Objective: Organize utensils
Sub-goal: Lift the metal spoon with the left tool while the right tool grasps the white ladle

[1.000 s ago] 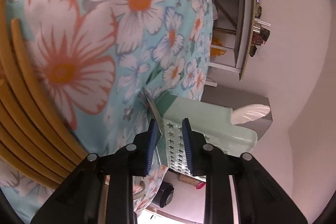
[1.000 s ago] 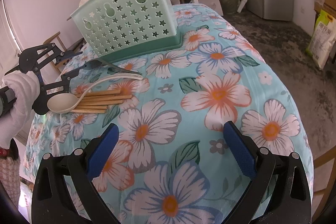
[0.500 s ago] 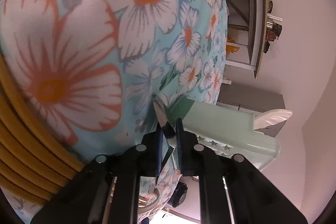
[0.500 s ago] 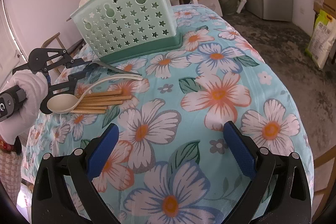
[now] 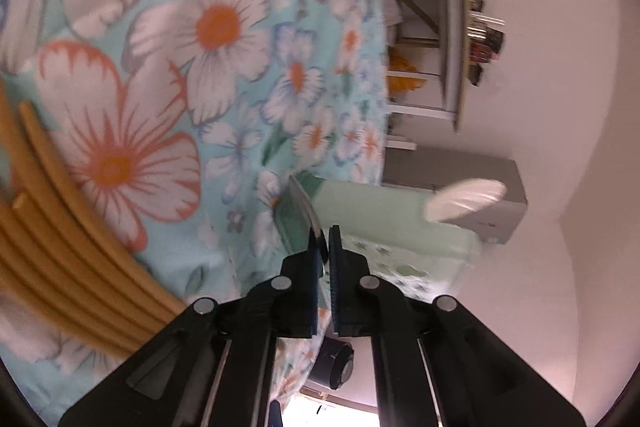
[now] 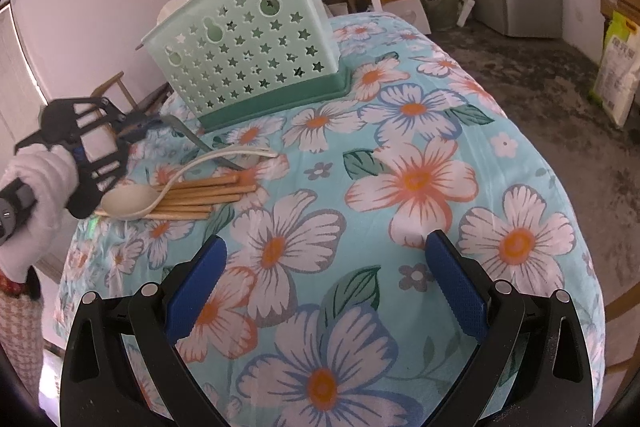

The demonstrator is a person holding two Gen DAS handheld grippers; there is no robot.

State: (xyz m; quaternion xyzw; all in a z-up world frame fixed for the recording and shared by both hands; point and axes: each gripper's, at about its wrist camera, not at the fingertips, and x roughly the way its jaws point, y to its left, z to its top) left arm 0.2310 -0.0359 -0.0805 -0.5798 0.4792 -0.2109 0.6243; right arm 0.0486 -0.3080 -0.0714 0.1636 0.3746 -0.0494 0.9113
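Now left gripper pinches a thin, flat metal utensil

free: bare floral tabletop from centre to 3 o'clock | blocked 11 o'clock: green star-holed caddy | blocked 9 o'clock: chopsticks, white spoon, left gripper | gap: narrow strip between caddy and chopsticks

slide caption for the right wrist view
Left gripper shut on a metal utensil beside chopsticks, a spoon and the green caddy.
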